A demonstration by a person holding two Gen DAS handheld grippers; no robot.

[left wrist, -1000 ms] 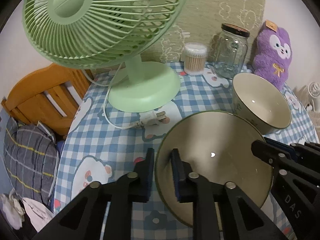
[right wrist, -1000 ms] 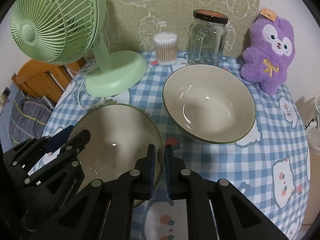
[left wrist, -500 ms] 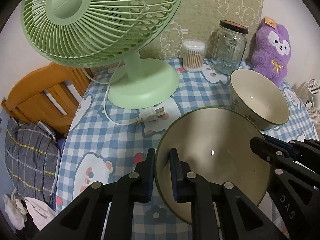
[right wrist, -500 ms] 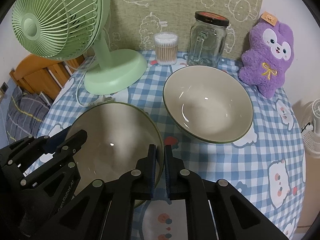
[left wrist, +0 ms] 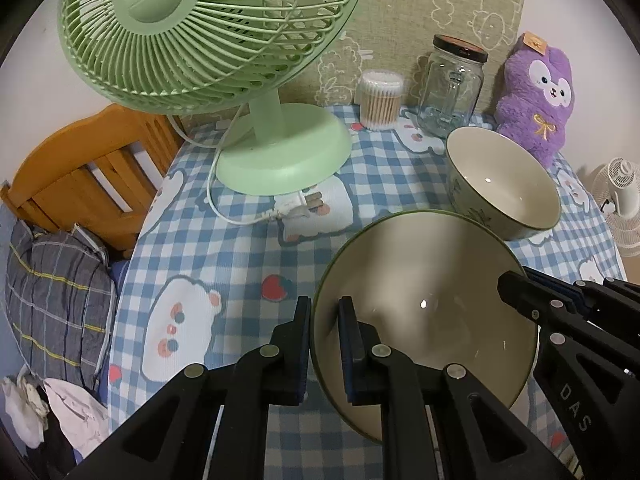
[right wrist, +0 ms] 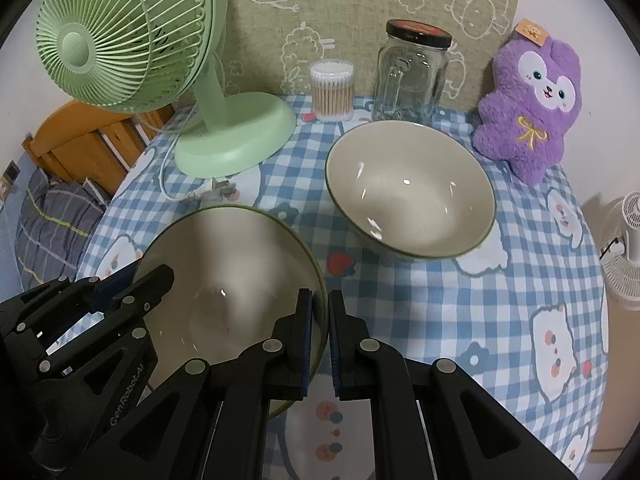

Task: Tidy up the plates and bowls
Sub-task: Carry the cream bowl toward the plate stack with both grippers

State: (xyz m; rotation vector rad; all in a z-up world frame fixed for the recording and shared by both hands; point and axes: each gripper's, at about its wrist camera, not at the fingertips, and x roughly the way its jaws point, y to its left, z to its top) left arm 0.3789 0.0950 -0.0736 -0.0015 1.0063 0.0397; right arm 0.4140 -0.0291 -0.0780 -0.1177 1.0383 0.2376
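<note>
A cream bowl with a green rim (left wrist: 432, 292) (right wrist: 224, 272) is at the near side of the table, gripped from both sides. My left gripper (left wrist: 325, 336) is shut on its left rim, one pad inside and one outside. My right gripper (right wrist: 320, 332) is shut on its right rim in the same way. Each gripper shows in the other's view, the right gripper (left wrist: 516, 284) and the left gripper (right wrist: 160, 276). A second, matching bowl (left wrist: 504, 184) (right wrist: 412, 188) stands upright on the checked cloth farther back, apart from both grippers.
A green desk fan (left wrist: 208, 28) (right wrist: 120, 36) with its cord and plug (left wrist: 296, 204) stands at the back left. A cotton-swab tub (right wrist: 333, 90), a glass jar (right wrist: 412, 76) and a purple plush toy (right wrist: 528, 104) line the back. A wooden bed frame (left wrist: 80, 176) lies past the table's left edge.
My left gripper's pads have closed the last bit onto the bowl's rim. Both views have risen slightly, showing more cloth in front of the near bowl. The far bowl has not moved.
</note>
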